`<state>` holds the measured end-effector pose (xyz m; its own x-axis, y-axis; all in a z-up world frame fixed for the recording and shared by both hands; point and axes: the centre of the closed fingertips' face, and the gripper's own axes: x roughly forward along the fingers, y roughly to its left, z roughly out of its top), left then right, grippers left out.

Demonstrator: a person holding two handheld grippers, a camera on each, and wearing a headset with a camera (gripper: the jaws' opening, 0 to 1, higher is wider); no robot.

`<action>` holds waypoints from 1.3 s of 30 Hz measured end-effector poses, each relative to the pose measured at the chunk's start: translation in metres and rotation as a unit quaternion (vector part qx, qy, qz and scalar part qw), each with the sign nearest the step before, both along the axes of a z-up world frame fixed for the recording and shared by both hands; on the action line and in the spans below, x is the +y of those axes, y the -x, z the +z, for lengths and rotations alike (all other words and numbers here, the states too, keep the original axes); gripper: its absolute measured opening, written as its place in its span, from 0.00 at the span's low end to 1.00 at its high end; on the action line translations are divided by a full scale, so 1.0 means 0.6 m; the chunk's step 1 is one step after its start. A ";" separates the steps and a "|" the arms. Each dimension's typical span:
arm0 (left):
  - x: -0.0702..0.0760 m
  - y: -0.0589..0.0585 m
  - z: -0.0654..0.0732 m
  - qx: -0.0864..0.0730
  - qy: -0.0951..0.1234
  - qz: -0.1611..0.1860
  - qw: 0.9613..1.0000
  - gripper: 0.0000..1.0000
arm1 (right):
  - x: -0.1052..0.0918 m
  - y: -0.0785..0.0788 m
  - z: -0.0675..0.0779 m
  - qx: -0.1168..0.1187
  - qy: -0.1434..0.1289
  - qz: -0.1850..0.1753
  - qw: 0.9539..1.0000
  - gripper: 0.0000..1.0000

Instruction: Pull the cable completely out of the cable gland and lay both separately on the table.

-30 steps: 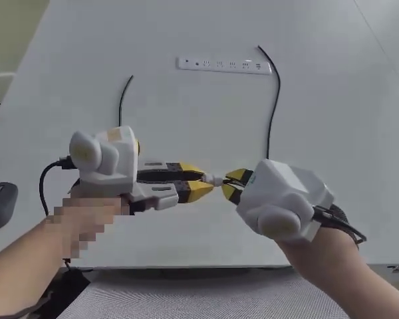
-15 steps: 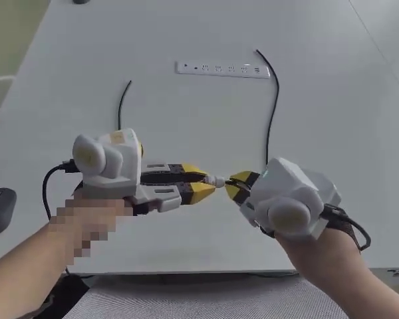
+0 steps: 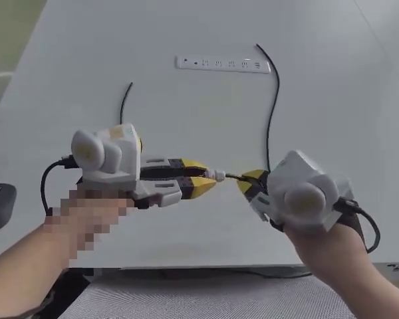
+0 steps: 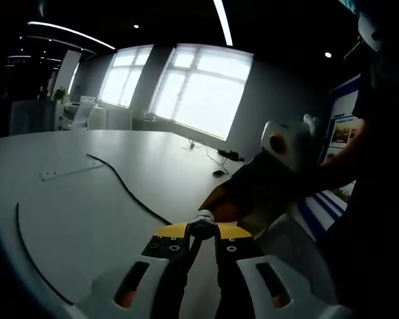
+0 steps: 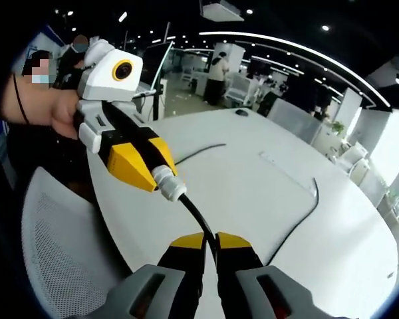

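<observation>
Left claw [image 3: 209, 181]: jaws clamped together on the white cable gland [image 3: 218, 176], held in the air above the near edge of the counter [image 3: 186, 119]. In the left gripper view the cable gland [image 4: 203, 222] sits between the yellow tips of the left claw [image 4: 201, 234].

Right claw [image 3: 247, 181]: jaws closed on the black cable [image 3: 233, 177], just beside the gland. In the right gripper view the cable [image 5: 196, 216] runs from the right claw [image 5: 211, 240] up into the cable gland [image 5: 169, 184]; one end is inserted in the gland.

On the counter, well apart: a power strip [image 3: 223, 64] and a mouse [image 3: 0, 205].
</observation>
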<state>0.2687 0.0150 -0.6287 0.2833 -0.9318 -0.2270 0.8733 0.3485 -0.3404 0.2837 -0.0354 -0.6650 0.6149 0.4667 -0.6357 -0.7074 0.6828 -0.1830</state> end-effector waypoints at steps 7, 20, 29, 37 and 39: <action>-0.002 0.004 -0.003 0.001 -0.002 -0.002 1.000 0.15 | -0.033 -0.004 -0.030 0.030 -0.020 -0.056 0.998 0.00; -0.005 0.007 -0.010 -0.007 -0.011 -0.004 1.000 0.15 | -0.056 -0.005 -0.070 0.102 -0.098 -0.153 0.978 0.00; -0.005 0.007 -0.010 -0.001 -0.006 -0.004 1.000 0.15 | -0.054 0.002 -0.068 0.100 -0.098 -0.149 0.979 0.01; -0.002 0.007 -0.005 -0.002 -0.003 -0.004 1.000 0.15 | -0.052 0.006 -0.063 0.093 -0.109 -0.144 0.979 0.02; -0.001 0.007 -0.006 -0.003 -0.005 -0.004 1.000 0.15 | -0.052 0.006 -0.062 0.090 -0.108 -0.143 0.980 0.02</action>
